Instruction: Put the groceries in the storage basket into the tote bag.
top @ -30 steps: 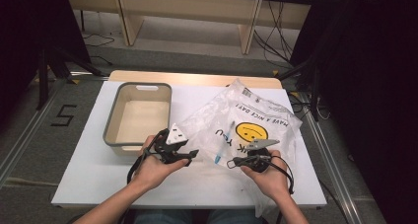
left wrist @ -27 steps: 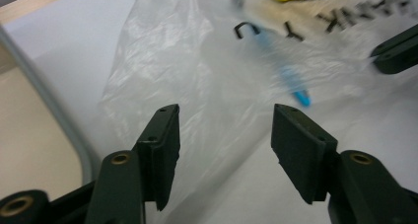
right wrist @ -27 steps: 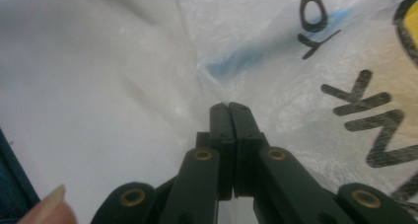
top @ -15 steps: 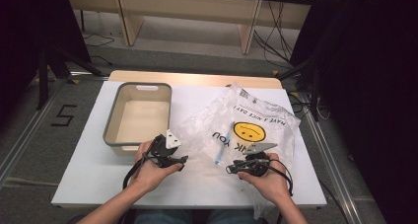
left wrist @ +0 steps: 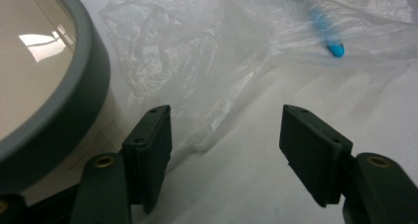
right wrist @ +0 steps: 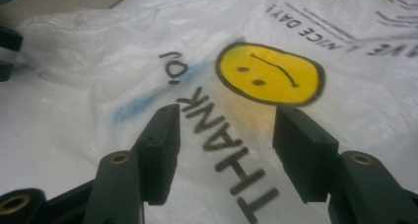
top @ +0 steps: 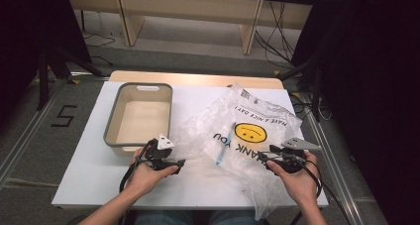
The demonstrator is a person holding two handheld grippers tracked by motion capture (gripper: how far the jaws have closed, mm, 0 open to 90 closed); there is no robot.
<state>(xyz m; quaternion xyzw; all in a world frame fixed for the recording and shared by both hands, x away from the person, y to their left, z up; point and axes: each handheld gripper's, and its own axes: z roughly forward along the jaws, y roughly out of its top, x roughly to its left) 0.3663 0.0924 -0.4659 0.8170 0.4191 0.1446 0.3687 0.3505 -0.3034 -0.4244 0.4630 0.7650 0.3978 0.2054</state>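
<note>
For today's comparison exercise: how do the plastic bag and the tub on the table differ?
The plastic bag lies flat and crumpled; the tub stands rigid with a grey rim. The bag is see-through, printed with a yellow smiley, with a blue pen showing through it; the tub is opaque, beige inside and empty. Both rest on the white table.

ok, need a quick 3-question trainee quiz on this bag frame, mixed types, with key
1. True or false: the blue pen lies inside the bag.
2. The tub sits by which gripper? A) left gripper B) right gripper C) neither
3. In a word or two each: how do the jaws of each gripper stand, and is anything between them?

Key
1. True: it shows blurred through the clear plastic.
2. A
3. Both open. The right jaws have just been opening and stand over the bag's print without pinching it; the left jaws have opened a little more, with bare table between them and the bag's edge just ahead.
</note>
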